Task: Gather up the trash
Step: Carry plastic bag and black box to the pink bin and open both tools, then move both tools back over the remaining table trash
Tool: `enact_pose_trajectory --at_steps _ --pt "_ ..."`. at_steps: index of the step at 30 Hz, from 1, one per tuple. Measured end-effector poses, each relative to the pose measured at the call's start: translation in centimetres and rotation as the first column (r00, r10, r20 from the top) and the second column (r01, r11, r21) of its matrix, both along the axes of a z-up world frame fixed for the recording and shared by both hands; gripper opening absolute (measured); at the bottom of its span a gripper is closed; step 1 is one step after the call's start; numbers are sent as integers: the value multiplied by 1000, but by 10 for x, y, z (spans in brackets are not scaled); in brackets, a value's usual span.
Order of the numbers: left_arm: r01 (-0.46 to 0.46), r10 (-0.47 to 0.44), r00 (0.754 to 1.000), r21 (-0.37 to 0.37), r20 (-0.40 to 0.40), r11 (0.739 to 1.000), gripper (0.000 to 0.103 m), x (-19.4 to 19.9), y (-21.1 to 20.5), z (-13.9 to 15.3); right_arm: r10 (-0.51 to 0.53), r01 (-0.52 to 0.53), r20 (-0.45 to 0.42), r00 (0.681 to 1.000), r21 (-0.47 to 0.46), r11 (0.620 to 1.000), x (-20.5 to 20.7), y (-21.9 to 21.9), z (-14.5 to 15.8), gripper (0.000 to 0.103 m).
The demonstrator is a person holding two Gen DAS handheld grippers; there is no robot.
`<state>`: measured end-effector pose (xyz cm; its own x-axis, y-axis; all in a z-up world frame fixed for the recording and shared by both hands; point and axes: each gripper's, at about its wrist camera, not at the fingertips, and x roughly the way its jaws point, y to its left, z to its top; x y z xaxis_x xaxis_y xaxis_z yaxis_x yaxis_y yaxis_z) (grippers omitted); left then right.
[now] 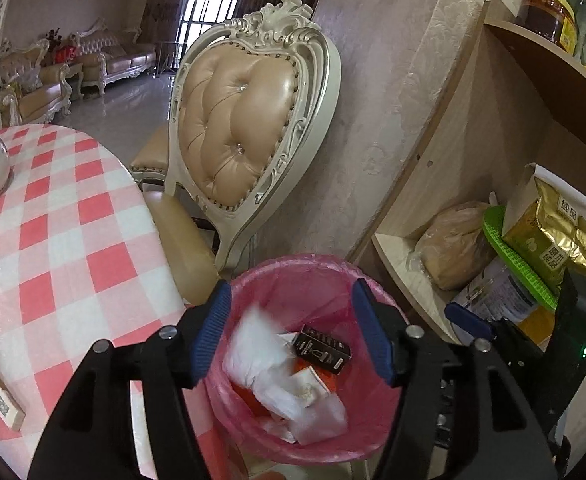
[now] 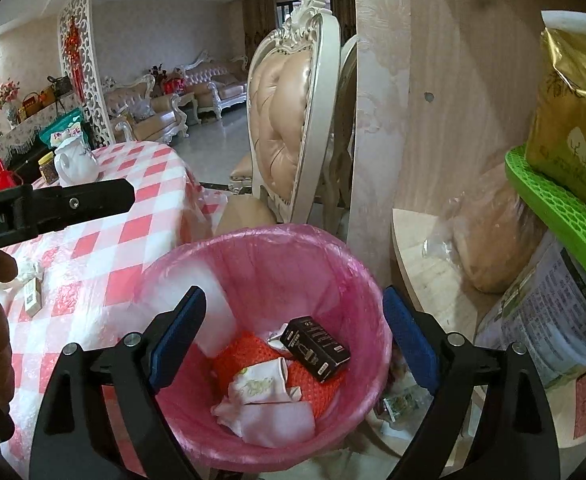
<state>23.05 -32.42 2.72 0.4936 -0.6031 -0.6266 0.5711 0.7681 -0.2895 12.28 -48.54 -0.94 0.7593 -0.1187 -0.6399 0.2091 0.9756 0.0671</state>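
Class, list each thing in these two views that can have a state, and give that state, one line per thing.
left gripper: open, empty, above the bin
right gripper: open, empty, above the bin
bin: lined with a pink bag, partly filled
black box: lying inside the bin
white tissue: blurred, over the bin
small carton: lying on the table

Pink-lined bin (image 2: 261, 248) holds black box (image 2: 317, 347), white tissues (image 2: 269, 420).
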Motion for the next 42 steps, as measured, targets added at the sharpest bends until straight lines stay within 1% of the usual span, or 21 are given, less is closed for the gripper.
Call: enact_pose_trajectory --at_steps 8,13,19,22,28,34,38,42 --pt "-29 29 1000 -1 6 1000 61 -5 17 0 14 -14 2 1000 12 1000 0 5 -1 85" --pt "-58 58 998 -1 22 998 62 -11 34 2 29 -29 8 1000 23 999 -2 11 -1 85" --pt "-118 118 991 -13 55 993 66 -20 70 8 56 -57 23 998 22 998 -2 25 2 85" --pt "-149 150 986 -17 75 989 67 -25 90 12 75 -76 32 997 20 997 -1 37 5 85" --pt "-211 212 970 -20 116 977 68 -33 134 21 119 -120 46 992 0 993 0 65 11 85" --pt "-276 276 950 -21 149 961 69 -38 177 27 155 -154 58 986 -27 988 4 92 18 85" --pt "-334 330 929 -9 170 943 72 -41 208 25 184 -184 63 981 -7 983 7 109 19 85" --pt "-383 377 909 2 178 924 72 -44 236 21 207 -206 59 977 -12 978 10 128 19 85"
